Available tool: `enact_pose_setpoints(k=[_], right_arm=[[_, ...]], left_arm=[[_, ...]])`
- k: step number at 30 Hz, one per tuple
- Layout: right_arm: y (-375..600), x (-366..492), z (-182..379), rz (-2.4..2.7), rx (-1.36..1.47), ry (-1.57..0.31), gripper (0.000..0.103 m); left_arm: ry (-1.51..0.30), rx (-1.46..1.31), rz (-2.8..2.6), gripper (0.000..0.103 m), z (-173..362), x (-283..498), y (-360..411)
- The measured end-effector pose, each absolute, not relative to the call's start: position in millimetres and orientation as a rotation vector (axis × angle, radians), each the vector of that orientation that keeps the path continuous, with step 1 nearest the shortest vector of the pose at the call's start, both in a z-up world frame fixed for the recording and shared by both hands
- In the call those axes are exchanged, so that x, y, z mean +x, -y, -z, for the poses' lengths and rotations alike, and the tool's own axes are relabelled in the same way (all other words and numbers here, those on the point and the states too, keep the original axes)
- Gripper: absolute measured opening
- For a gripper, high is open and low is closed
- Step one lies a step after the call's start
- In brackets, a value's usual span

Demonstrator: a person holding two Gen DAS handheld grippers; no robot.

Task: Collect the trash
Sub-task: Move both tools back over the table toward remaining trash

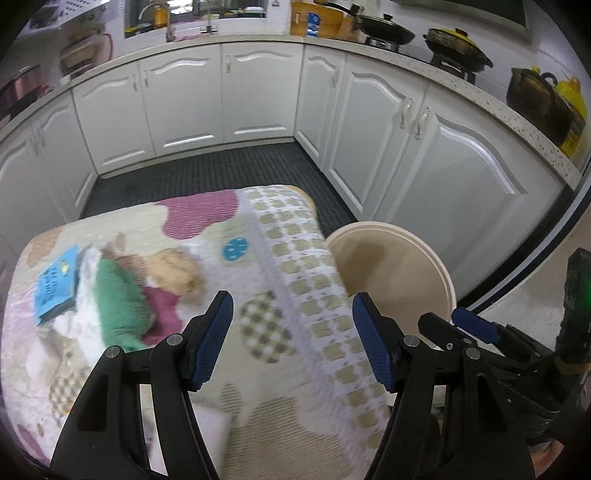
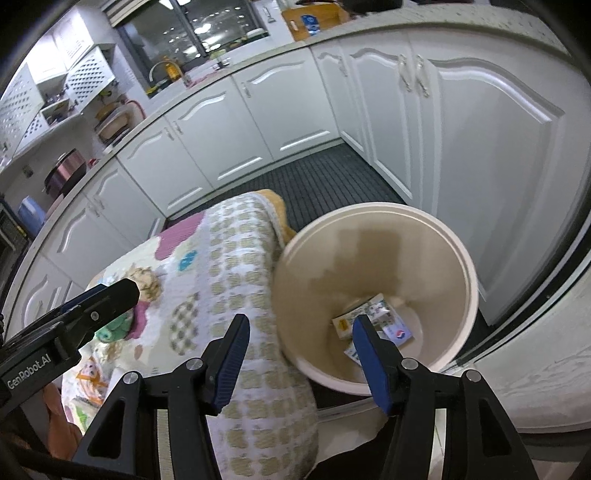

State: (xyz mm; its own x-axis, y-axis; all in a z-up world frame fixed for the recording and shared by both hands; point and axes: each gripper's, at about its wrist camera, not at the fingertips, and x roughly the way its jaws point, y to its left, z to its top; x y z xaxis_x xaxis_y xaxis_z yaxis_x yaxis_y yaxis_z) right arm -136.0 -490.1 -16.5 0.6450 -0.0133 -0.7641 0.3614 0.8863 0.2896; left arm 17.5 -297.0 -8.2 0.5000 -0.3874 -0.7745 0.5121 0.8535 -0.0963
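A beige trash bin (image 2: 376, 295) stands on the floor beside a table covered with a patterned cloth (image 1: 280, 295); its rim also shows in the left wrist view (image 1: 402, 266). Small paper packets (image 2: 369, 314) lie at the bin's bottom. On the cloth lie a blue box (image 1: 55, 284), a green crumpled item (image 1: 122, 299) and a tan crumpled item (image 1: 177, 273). My left gripper (image 1: 291, 339) is open and empty over the cloth, right of these items. My right gripper (image 2: 299, 362) is open and empty above the bin's near rim. The left gripper also shows in the right wrist view (image 2: 99, 306).
White kitchen cabinets (image 1: 258, 96) run around the room under a counter with pans (image 1: 384, 29), pots and a sink. A dark ribbed mat (image 1: 229, 170) covers the floor beyond the table. White tiled floor lies right of the bin (image 2: 546, 369).
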Motion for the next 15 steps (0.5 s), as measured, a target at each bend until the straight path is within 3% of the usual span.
enact_pose_setpoints(k=[15], right_arm=[[414,-108,9,0.057,0.395,-0.872,0.066]], left_arm=[[-0.921,0.122,0.48,0.066,3,22,178]])
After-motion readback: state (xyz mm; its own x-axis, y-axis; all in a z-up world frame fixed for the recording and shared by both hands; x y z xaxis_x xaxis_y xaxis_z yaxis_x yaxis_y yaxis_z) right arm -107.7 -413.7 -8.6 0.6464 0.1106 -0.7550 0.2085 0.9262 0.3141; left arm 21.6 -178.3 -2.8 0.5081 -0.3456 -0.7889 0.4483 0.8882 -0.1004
